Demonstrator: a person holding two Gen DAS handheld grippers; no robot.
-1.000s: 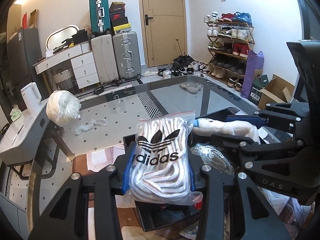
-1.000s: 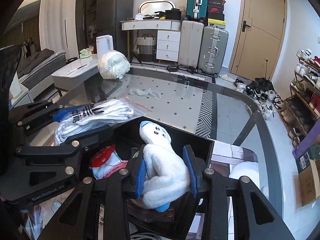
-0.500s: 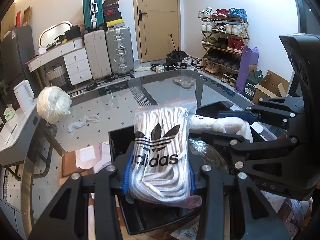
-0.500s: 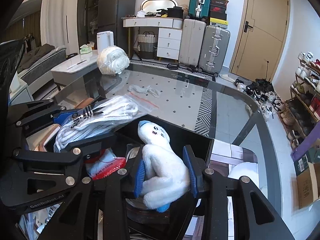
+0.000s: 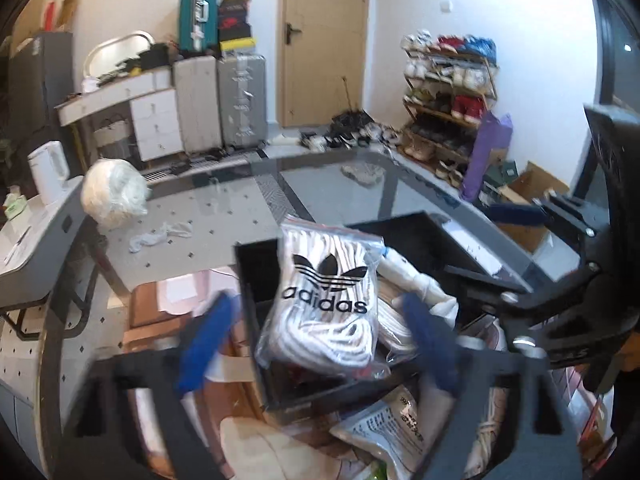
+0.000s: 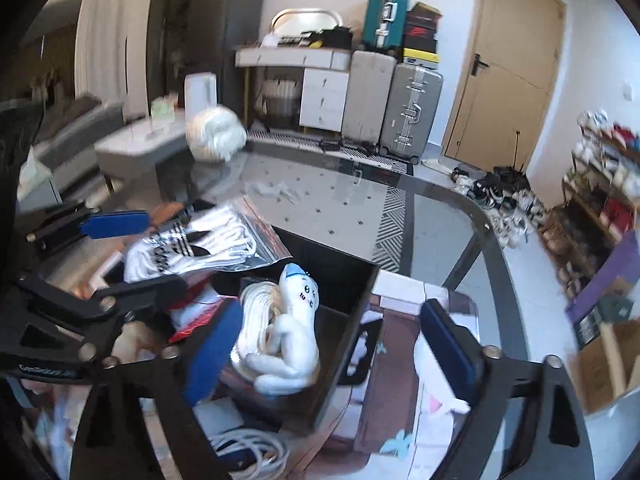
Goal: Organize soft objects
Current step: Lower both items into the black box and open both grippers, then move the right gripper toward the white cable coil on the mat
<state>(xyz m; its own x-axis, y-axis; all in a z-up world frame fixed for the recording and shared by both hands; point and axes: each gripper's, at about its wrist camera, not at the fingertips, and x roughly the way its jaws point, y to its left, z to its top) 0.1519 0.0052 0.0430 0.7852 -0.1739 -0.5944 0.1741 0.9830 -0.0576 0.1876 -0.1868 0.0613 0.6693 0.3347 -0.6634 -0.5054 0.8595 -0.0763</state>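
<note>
A clear bag of white Adidas socks point(image 5: 326, 304) lies loose in a black bin point(image 5: 416, 236) on the glass table; it also shows in the right wrist view point(image 6: 192, 248). My left gripper point(image 5: 320, 344) is open, its blue pads either side of the bag without touching. A white plush toy point(image 6: 288, 336) sits in the black bin point(image 6: 356, 308) on a coil of white cord. My right gripper point(image 6: 336, 356) is open and wide, the toy free between its pads. The toy shows partly behind the bag in the left wrist view point(image 5: 416, 280).
A white bundled bag point(image 5: 114, 194) and a small white sock point(image 5: 160, 236) lie on the far side of the glass table point(image 5: 328, 176). Packets and cords point(image 5: 384, 436) crowd the near side. Suitcases, a dresser and a shoe rack stand beyond.
Both grippers have opened. The sock bag and the plush toy have dropped from the pads into the black bin. Both grippers have pulled back a little.
</note>
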